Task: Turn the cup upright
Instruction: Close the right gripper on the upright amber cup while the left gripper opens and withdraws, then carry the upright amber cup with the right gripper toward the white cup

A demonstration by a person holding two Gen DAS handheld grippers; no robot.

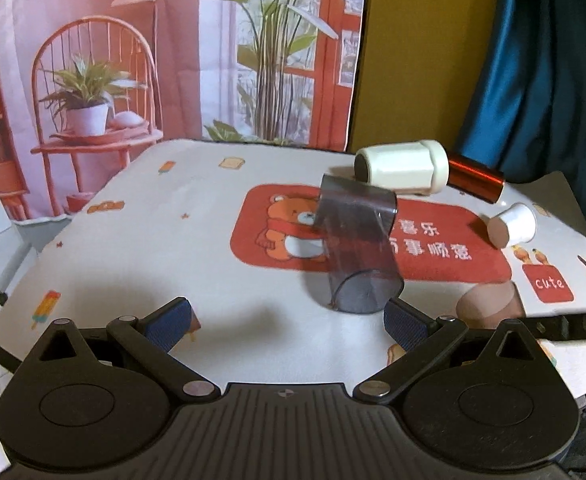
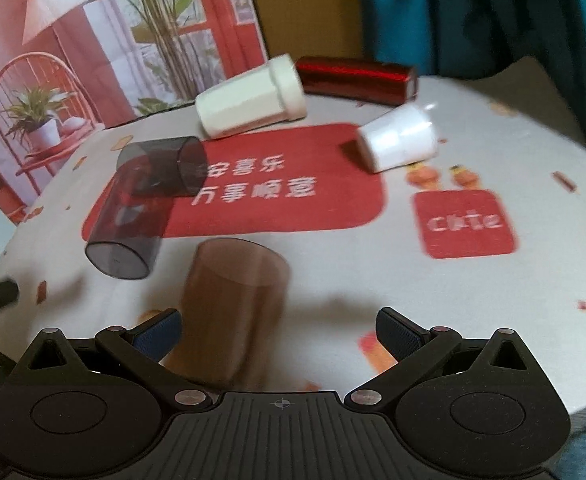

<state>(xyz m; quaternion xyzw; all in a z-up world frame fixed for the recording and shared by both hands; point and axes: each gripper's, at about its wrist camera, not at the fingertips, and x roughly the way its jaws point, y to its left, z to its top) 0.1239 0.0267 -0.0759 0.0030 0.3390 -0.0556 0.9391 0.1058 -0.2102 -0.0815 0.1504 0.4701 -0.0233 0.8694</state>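
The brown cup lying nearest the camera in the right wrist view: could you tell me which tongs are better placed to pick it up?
Right. The brown cup lies on its side just ahead of the open right tongs, near their left finger. The left tongs are open too, but they face the grey cup.

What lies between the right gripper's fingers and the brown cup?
Nothing: in the right wrist view the brown cup already stands between the open right gripper, near its left finger.
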